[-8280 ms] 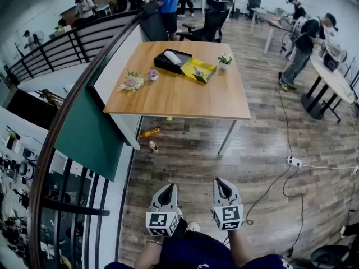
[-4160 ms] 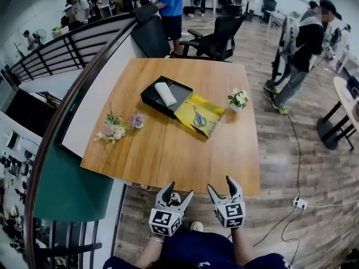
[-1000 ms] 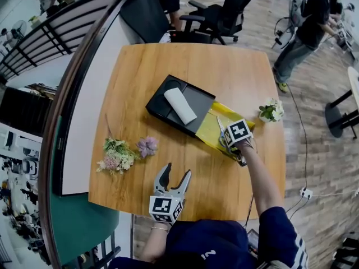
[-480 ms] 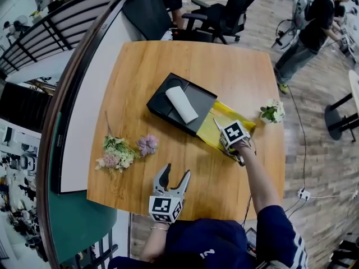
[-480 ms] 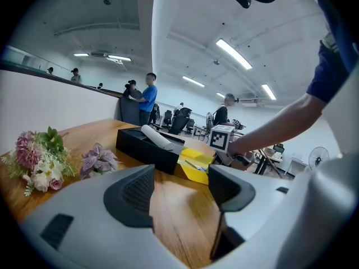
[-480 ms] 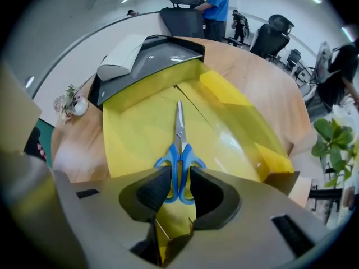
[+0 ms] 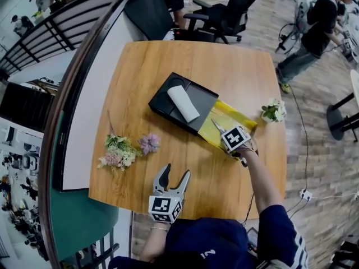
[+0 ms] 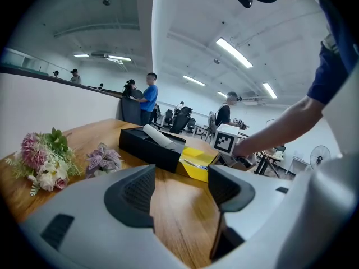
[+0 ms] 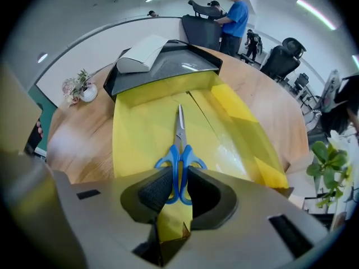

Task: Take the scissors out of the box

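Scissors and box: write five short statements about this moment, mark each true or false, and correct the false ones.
1. The scissors lie in the yellow box. True.
2. The right gripper is empty. False: its jaws have just been closing and now clamp the scissors' blue handles.
3. The left gripper holds the flowers. False: its jaws stand apart with nothing between them, and the flowers lie on the table apart from it.
4. A white roll lies on the black tray. True.
5. The small potted plant stands inside the yellow box. False: it stands on the table beside the box.
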Tool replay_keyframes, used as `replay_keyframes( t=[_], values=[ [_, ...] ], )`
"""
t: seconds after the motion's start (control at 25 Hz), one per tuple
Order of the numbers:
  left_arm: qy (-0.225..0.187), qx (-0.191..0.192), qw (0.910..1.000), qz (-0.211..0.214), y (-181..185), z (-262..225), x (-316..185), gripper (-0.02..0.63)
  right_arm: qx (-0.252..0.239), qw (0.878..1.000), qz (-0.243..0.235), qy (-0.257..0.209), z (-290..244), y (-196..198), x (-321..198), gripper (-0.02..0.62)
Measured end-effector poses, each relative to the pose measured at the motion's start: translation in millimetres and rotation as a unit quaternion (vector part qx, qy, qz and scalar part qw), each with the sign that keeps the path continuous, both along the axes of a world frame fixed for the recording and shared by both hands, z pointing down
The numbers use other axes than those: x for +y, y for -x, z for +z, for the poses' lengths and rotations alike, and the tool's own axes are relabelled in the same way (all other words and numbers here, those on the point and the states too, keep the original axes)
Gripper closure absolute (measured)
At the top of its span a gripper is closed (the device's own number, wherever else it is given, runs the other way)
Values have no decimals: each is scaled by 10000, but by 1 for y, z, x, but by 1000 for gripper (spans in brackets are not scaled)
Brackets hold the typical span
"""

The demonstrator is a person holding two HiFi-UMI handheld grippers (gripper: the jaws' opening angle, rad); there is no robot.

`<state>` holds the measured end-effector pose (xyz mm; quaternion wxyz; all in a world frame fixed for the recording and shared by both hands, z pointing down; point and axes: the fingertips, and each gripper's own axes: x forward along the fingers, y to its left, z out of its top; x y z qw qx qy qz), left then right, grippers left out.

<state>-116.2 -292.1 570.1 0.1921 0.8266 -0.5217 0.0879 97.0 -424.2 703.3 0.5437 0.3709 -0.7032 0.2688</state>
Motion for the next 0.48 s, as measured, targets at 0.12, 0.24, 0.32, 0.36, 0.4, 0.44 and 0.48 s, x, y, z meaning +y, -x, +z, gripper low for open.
replay_keyframes(
  t=[0.12, 0.24, 0.32, 0.36, 0.4, 0.44, 0.48],
  values=[
    [-6, -8, 10000, -31, 1, -1, 4, 311, -124, 9997, 108, -157, -5, -1, 1, 500],
    [-21, -17, 10000, -72, 2, -1, 8, 313, 93, 9994, 132, -313, -12, -15, 7, 500],
    [-28, -22, 10000, -67, 1, -1, 10, 313, -122, 9983, 64, -560, -19, -12, 7, 500],
    [-32, -24, 10000, -53, -1, -1, 11, 313, -265, 9970, 26, -725, -24, -8, 5, 500],
    [-38, -24, 10000, -37, -2, -2, 12, 313, -356, 9954, -4, -890, -29, -7, 4, 500],
    [-44, -20, 10000, -18, -5, -3, 12, 313, -381, 9937, -30, -1055, -35, -7, 3, 500],
    [-54, -16, 10000, 2, -7, -3, 13, 313, -372, 9917, -62, -1227, -42, -8, 2, 500]
  ],
)
